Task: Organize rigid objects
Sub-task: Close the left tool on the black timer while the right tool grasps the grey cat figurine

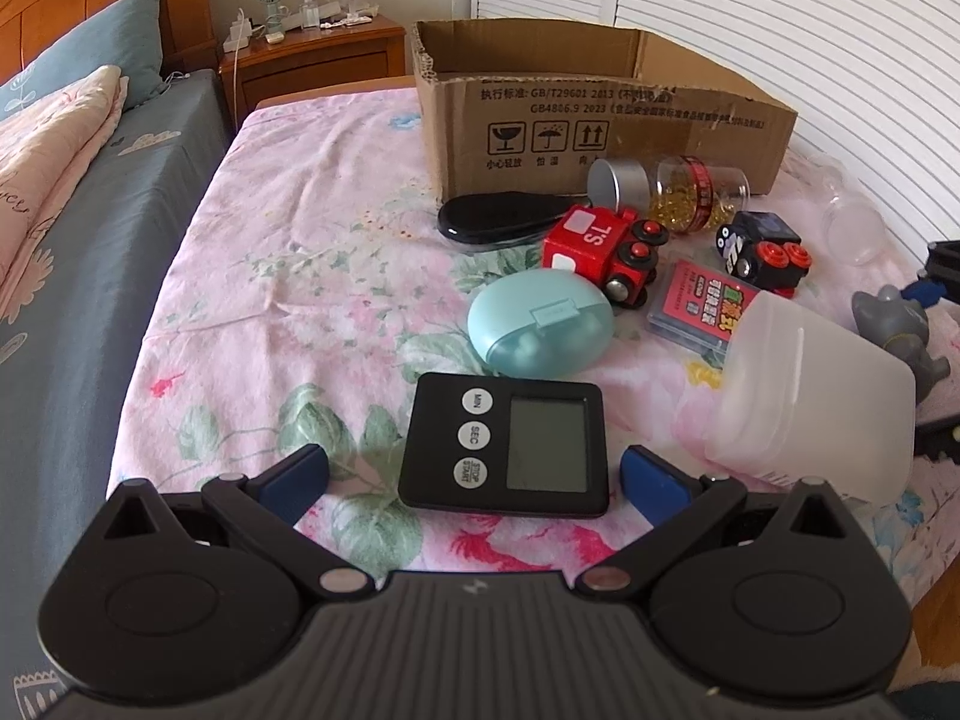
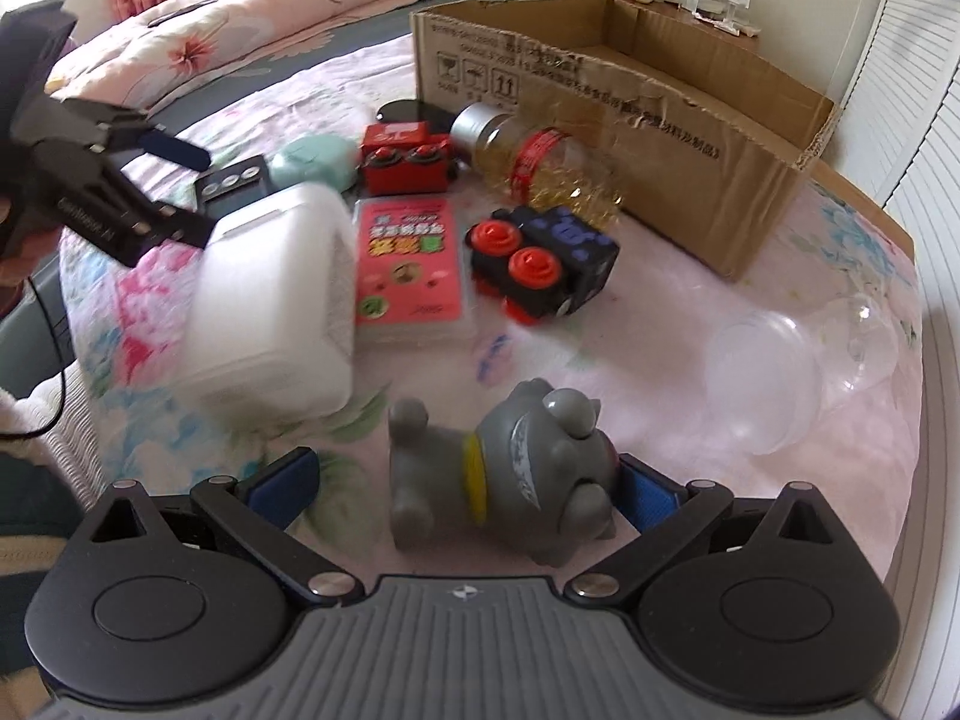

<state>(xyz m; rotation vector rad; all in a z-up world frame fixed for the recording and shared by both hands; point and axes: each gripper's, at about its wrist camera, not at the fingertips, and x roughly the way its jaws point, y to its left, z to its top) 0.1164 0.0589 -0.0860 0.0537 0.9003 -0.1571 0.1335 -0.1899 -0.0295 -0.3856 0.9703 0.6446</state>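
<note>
My left gripper (image 1: 474, 474) is open, its blue pads either side of a black digital timer (image 1: 504, 444) lying flat on the floral cloth. My right gripper (image 2: 468, 486) is open around a grey toy animal (image 2: 510, 474) lying on its side; the right pad is close to its head. The left gripper also shows in the right wrist view (image 2: 174, 180). An open cardboard box (image 1: 600, 120) stands at the back, and shows in the right wrist view too (image 2: 660, 108).
Loose things lie before the box: a mint round case (image 1: 540, 324), red toy train (image 1: 606, 252), black toy train (image 2: 540, 264), jar of yellow beads (image 1: 690, 192), red card pack (image 2: 411, 258), white plastic tub (image 2: 276, 300), black oval object (image 1: 498, 219), clear plastic shells (image 2: 798, 354). A bed lies left.
</note>
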